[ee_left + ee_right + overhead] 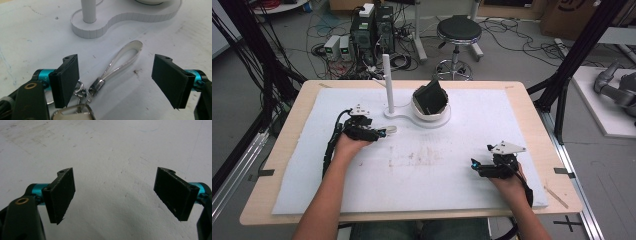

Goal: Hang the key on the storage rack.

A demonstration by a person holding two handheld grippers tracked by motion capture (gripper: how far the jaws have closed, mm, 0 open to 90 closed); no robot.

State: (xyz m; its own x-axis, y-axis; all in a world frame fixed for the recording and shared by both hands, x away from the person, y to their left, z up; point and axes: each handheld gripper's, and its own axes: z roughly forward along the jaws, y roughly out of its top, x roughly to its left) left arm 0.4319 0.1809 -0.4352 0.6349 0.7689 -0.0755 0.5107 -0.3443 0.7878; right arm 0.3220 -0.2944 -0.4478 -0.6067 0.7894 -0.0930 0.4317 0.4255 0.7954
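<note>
**Closing on the keychain strap beside the post stand**

I have the left gripper (115, 82) low over the white mat (492, 125), its jaws spread wide with the keychain (100, 85) lying between them. The pale strap loop (125, 58) runs away from me toward the white stand (120, 21), its far end near the stand's base but not touching it. The metal clasp (96, 85) and the key ring sit close to my left-hand jaw, partly under it, and the bottom of this view cuts off the key end.

To do this well, I judge that I should grip the strap just above the clasp, where both sides of the loop lie close together. I would shift slightly so the strap sits midway between the pads, keep the pads level with the mat, and close slowly so the flat strap does not slide out. Grabbing the ring risks a slipping, swinging hold. The upright post (387, 82) looks like the hanging place, so a grip leaving the loop's end free seems best.

My right gripper (479, 167) rests well apart on bare mat, jaws wide and holding nothing.
</note>
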